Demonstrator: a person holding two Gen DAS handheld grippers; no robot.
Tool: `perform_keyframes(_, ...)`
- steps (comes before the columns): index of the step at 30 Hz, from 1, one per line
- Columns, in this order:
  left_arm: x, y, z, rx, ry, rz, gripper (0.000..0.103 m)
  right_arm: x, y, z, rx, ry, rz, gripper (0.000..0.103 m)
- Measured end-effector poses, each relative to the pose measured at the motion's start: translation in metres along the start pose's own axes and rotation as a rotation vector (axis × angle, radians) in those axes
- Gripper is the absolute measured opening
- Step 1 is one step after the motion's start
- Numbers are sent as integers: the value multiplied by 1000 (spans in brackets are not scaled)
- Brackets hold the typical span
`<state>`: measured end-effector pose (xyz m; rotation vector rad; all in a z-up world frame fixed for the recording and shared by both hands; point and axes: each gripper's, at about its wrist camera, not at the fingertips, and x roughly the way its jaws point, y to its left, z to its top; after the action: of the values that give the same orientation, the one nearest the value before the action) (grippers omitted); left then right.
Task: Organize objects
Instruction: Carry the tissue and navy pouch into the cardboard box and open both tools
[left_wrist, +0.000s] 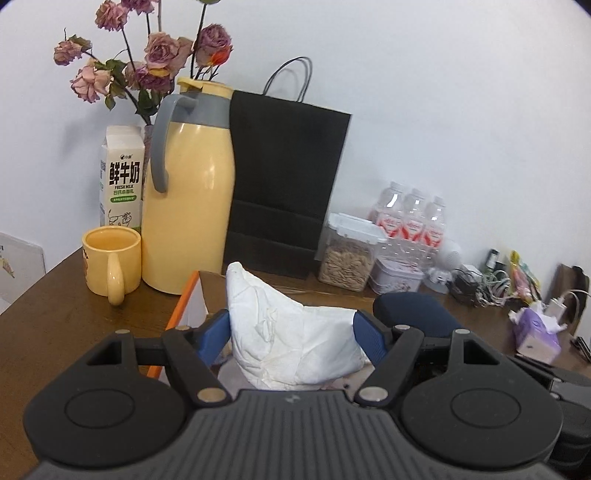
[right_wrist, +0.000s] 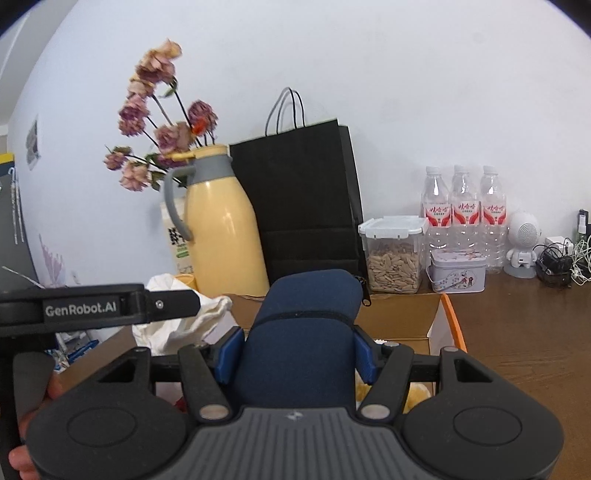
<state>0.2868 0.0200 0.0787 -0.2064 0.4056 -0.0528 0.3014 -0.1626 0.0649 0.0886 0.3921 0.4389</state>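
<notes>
The cardboard box (right_wrist: 439, 317) at centre frame is sitting open, packing unfinished. The right gripper (right_wrist: 297, 354) is pinching a blue pouch (right_wrist: 306, 325) above it; the left gripper (left_wrist: 291, 332) is pinching a white cloth bag (left_wrist: 291, 328), so 2 items are awaiting placement.

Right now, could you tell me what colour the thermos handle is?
Grey handle on a yellow thermos; clearest in the left wrist view.

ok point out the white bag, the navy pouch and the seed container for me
white bag (left_wrist: 295, 332): left wrist view, on its crumpled front between the gripper's fingers
navy pouch (right_wrist: 299, 347): right wrist view, on its front panel between the fingers
seed container (right_wrist: 393, 262): right wrist view, on the clear wall over the seeds
</notes>
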Motion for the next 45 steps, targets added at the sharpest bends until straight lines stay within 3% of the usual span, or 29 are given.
perform_keyframes(7,36,0,1,-3,24,42,74,44,-7,0,4,56,-33,60)
perform_keyframes(16,63,9,-6,-8,71,51,74,67,-22,-7,31,98,-40,60)
perform_keyframes(19,65,8,-8,-2,75,56,74,68,-22,-7,27,107,-36,54)
perform_keyframes(20,64,7,-9,1,70,55,75,67,-22,-7,26,107,-37,48)
perform_keyframes(22,62,5,-10,12,61,57,78,66,-23,-7,30,106,-32,46)
perform_keyframes(23,61,4,-11,17,57,57,85,66,-23,-7,31,109,-33,47)
perform_keyframes(24,61,3,-11,21,56,57,98,66,-23,-8,28,111,-46,56)
perform_keyframes(25,61,3,-12,24,53,63,103,65,-22,-9,21,114,-60,65)
perform_keyframes(26,60,2,-12,30,42,71,103,65,-22,-9,16,115,-68,85)
perform_keyframes(27,59,1,-12,39,36,78,103,63,-23,-10,16,107,-74,98)
perform_keyframes(45,32,-6,-9,83,-3,105,103,27,-19,-7,-26,65,-98,103)
